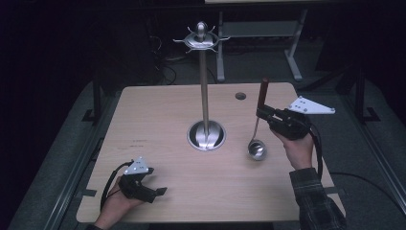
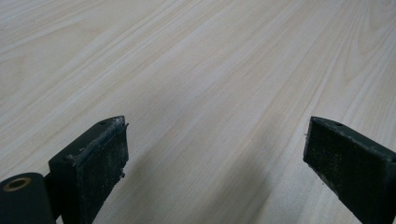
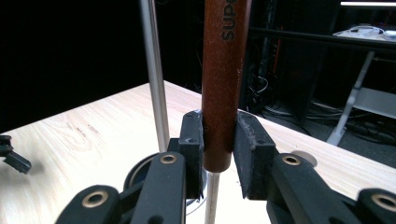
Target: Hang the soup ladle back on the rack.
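Note:
A metal ladle (image 1: pixel 257 149) with a brown wooden handle (image 1: pixel 263 94) hangs upright over the right side of the table, its bowl low near the tabletop. My right gripper (image 1: pixel 262 113) is shut on that handle (image 3: pixel 223 84), its pads (image 3: pixel 194 140) pressing both sides just above where the thin metal shaft begins. A tall steel utensil stand (image 1: pixel 205 86) with hooks at its top rises from a round base (image 1: pixel 206 135) at the table's middle; its pole (image 3: pixel 155 74) stands left of the handle. My left gripper (image 1: pixel 160 191) rests open at the near left, with bare wood between its pads (image 2: pixel 100 163).
The light wooden table (image 1: pixel 158 110) has a small round cable hole (image 1: pixel 241 96) at the back right. Behind it stand a desk frame (image 1: pixel 292 43) and cables on the dark floor. The left gripper (image 3: pixel 11 156) lies at the far left in the right gripper view.

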